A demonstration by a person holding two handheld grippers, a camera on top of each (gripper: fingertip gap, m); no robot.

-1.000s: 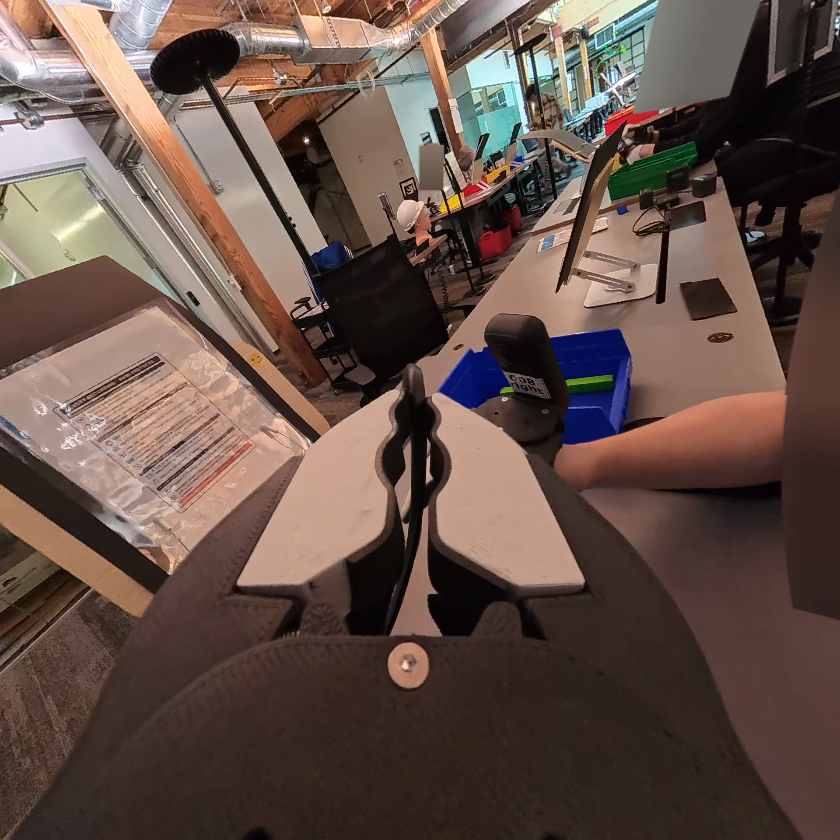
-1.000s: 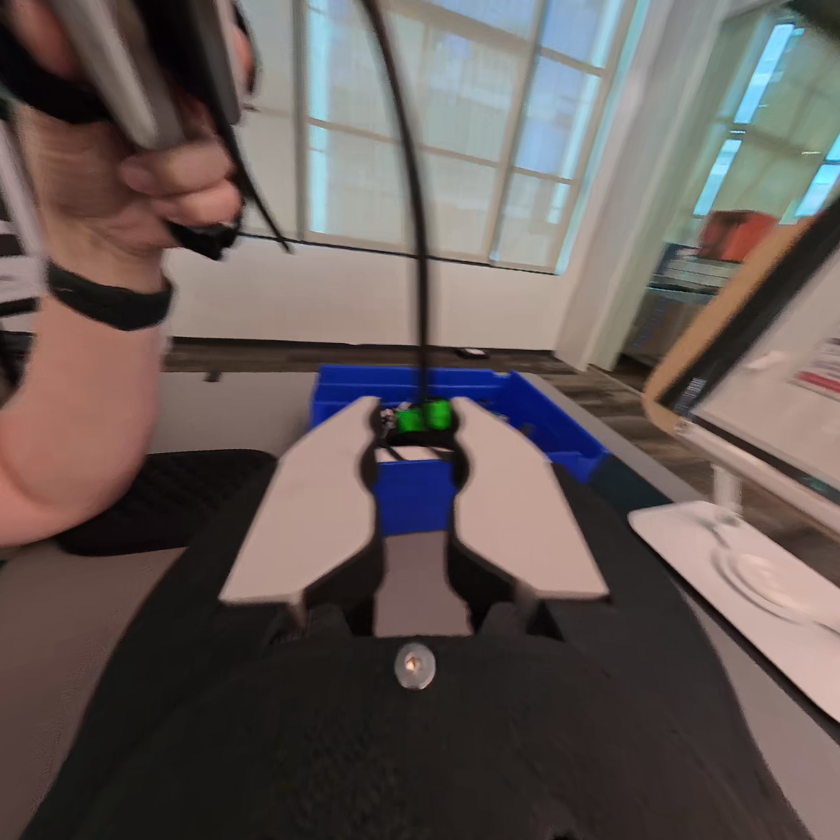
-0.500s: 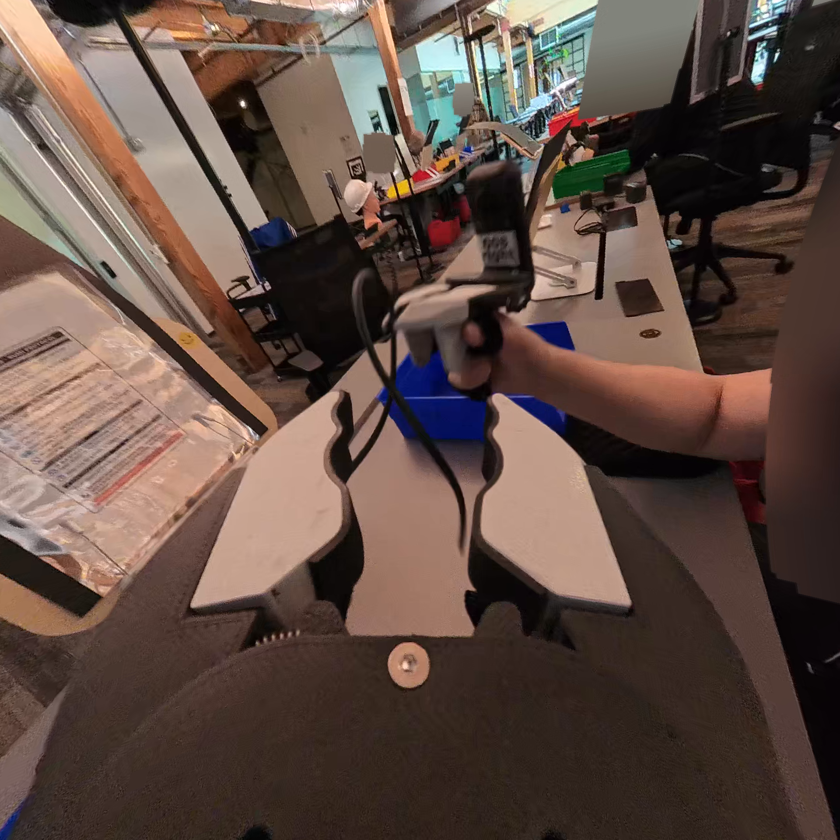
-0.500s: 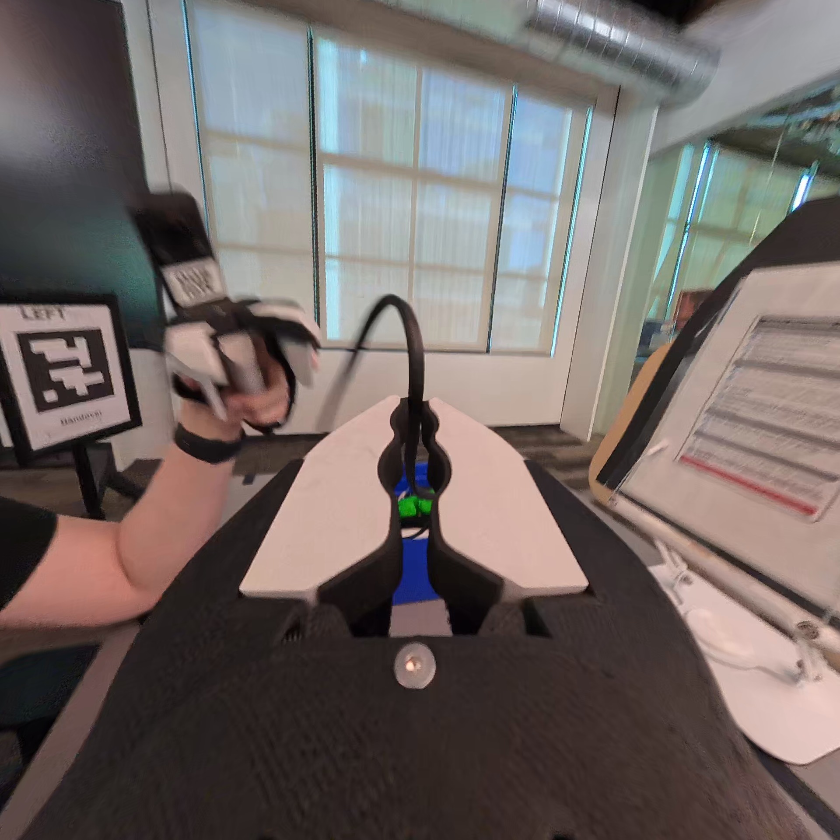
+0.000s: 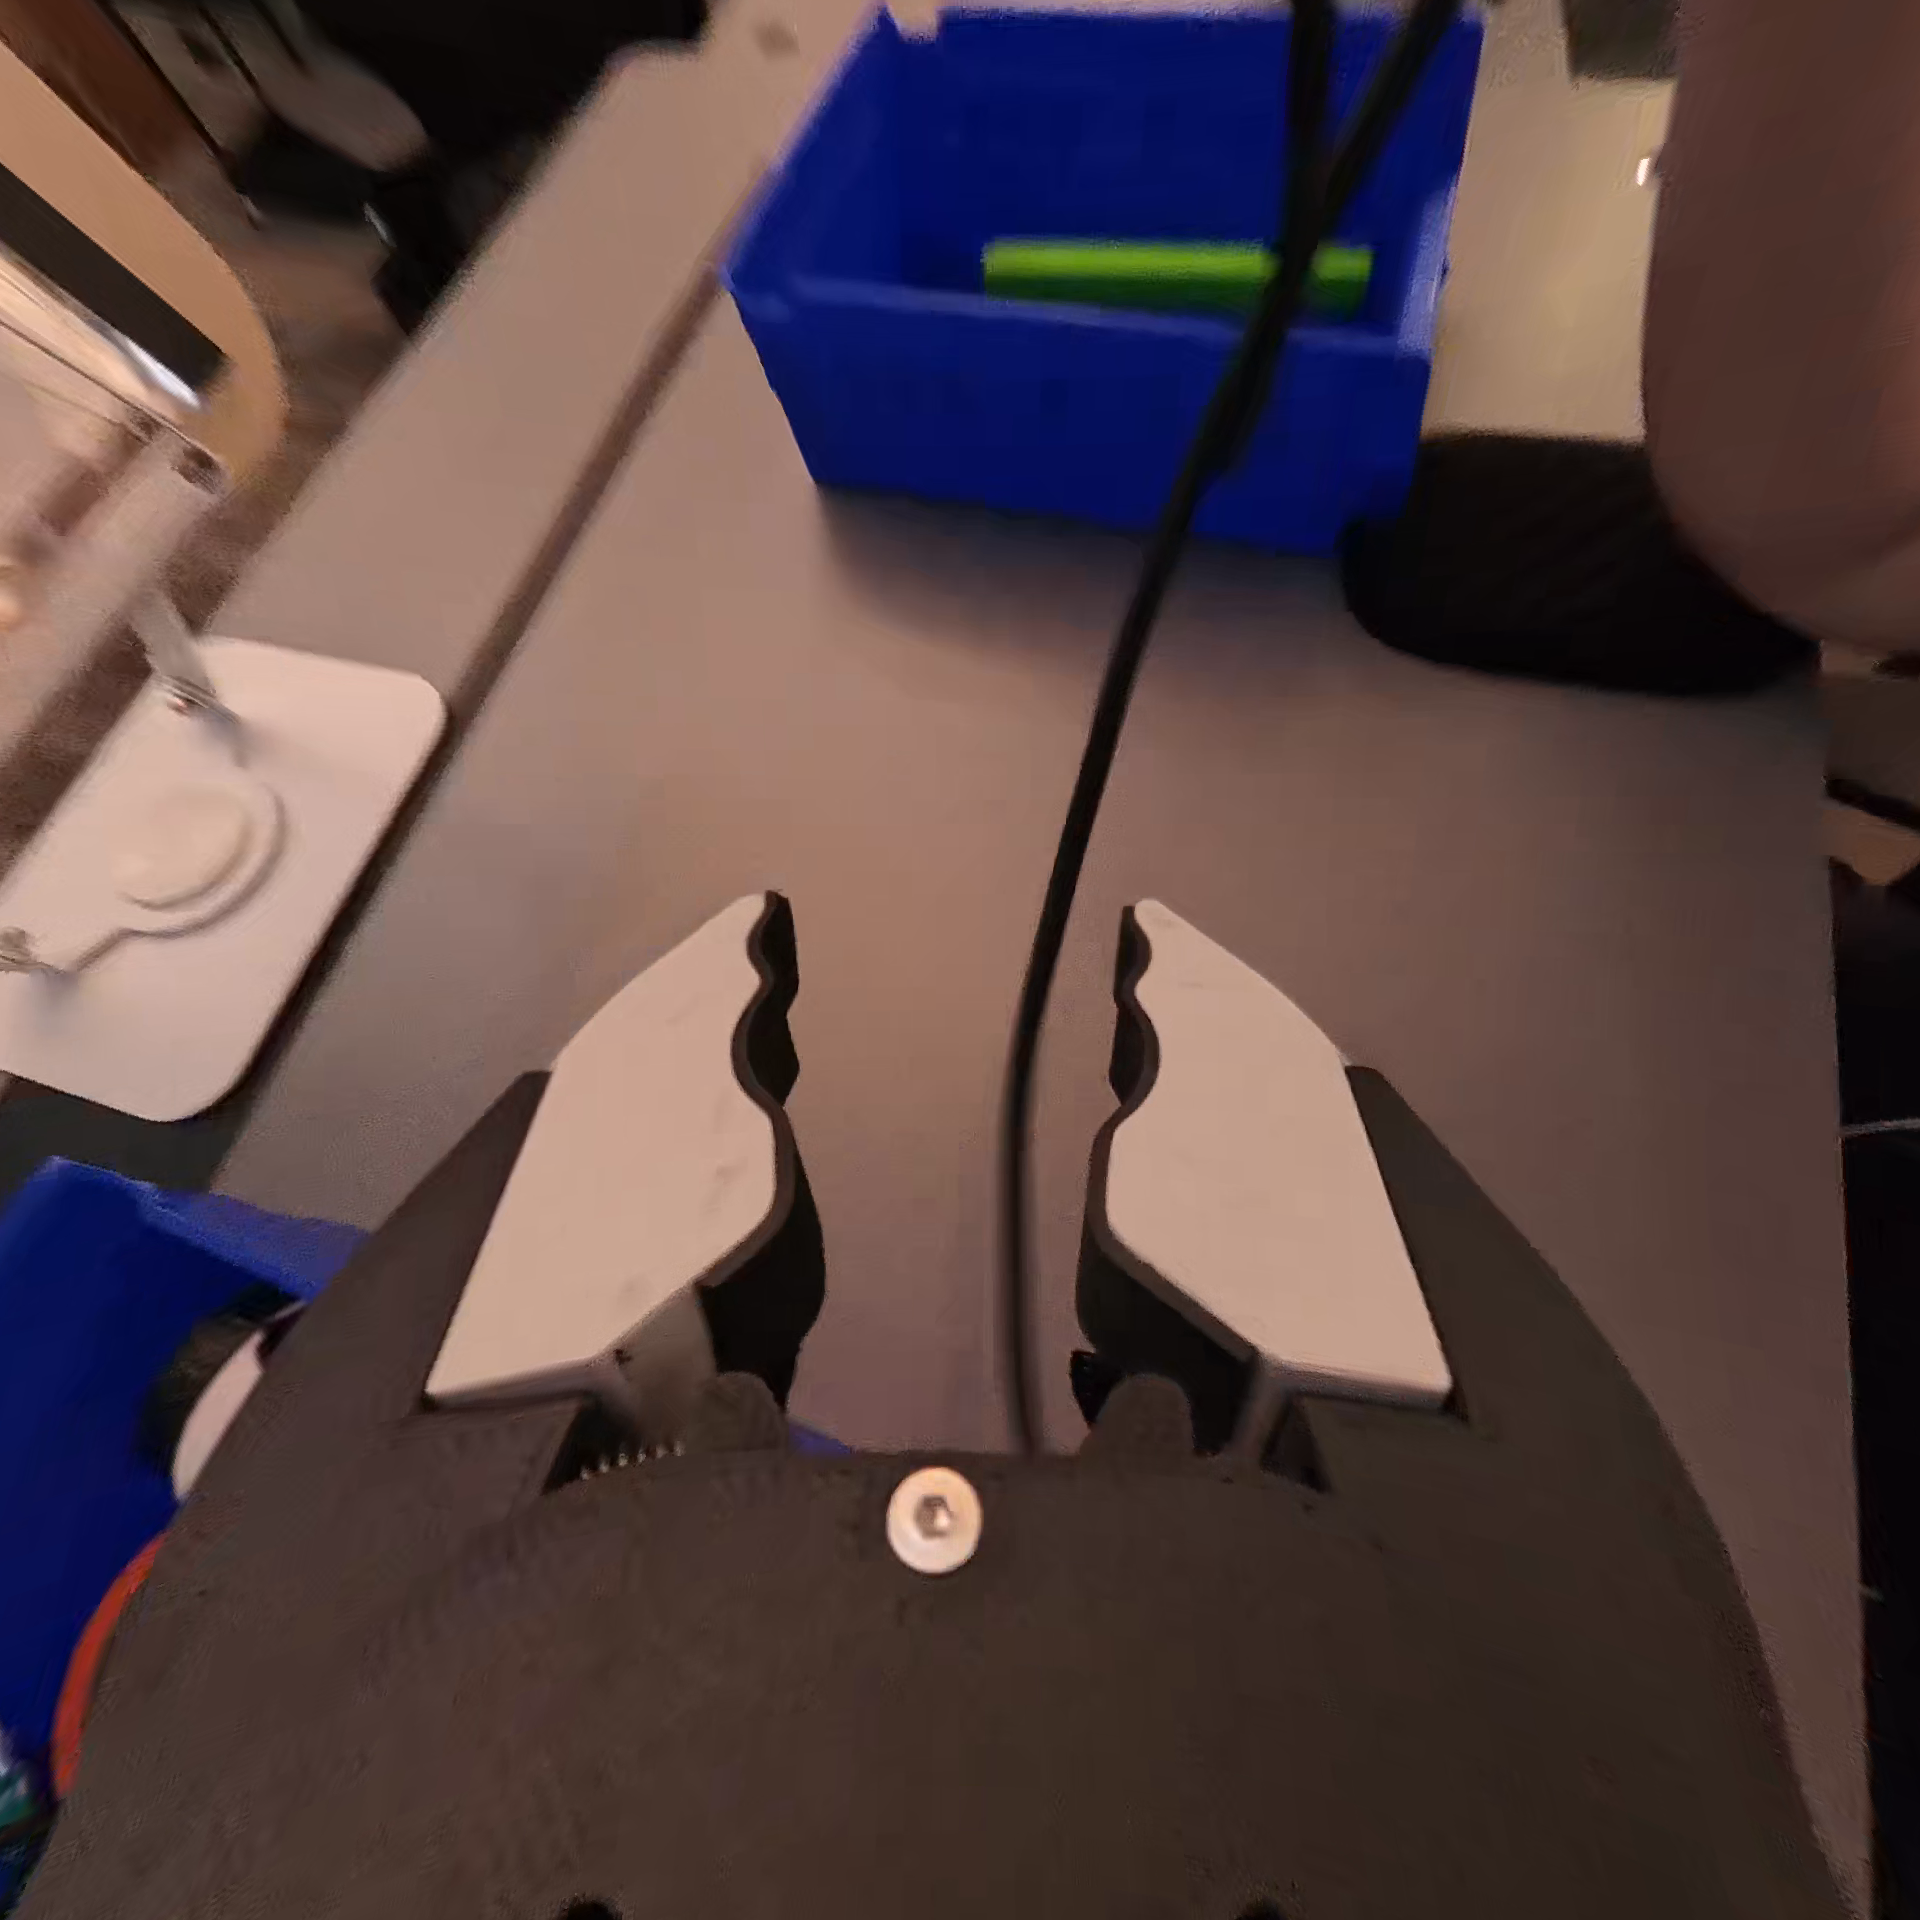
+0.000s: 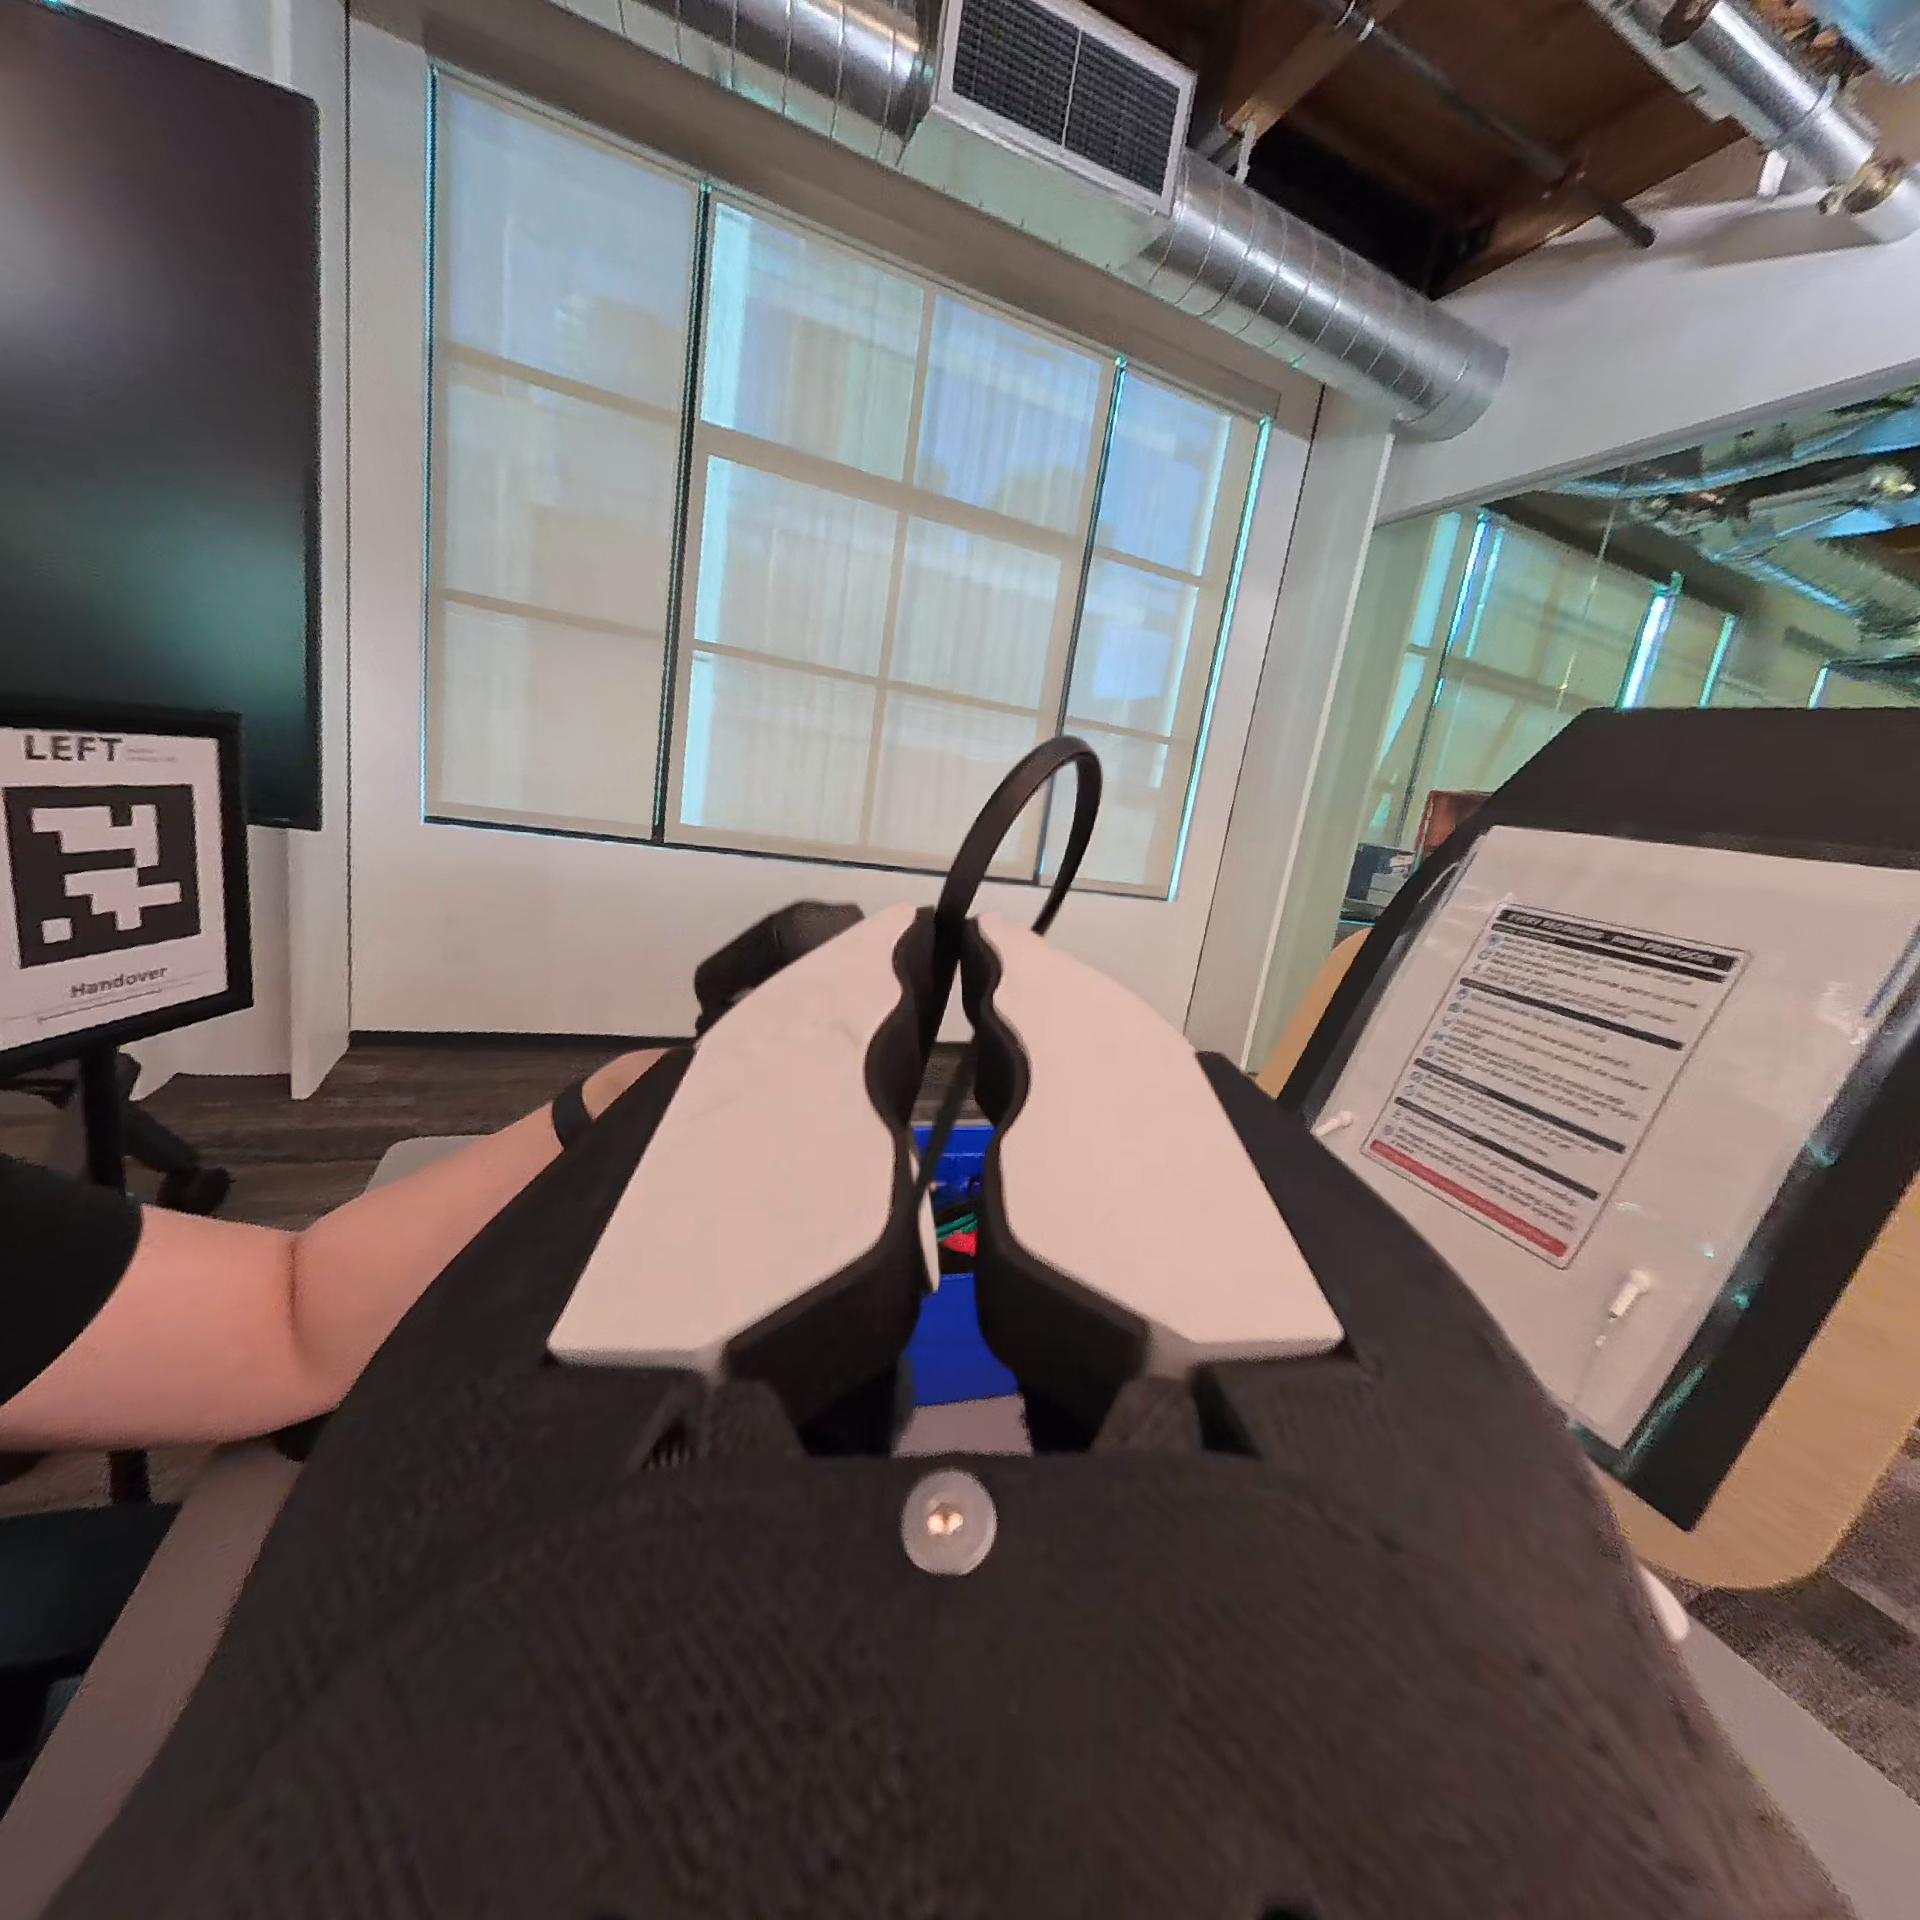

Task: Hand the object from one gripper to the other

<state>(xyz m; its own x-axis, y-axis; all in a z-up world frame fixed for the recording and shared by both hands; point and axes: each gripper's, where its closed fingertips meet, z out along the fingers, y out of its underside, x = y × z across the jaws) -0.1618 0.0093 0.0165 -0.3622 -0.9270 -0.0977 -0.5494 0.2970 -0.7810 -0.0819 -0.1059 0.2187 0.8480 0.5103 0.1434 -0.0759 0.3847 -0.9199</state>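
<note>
The handover looks pretty much done: the black zip tie [image 6: 940, 1049] is pinched between the closed jaws of the right hand-held gripper [image 6: 948, 935], its loop curling up above the tips. The left hand-held gripper [image 5: 951, 914] is spread wide and holds nothing, though the tie's tail hangs through its gap. Plenty of bare worktop [image 5: 1351, 935] is left before the blue bin [image 5: 1039, 405].
</note>
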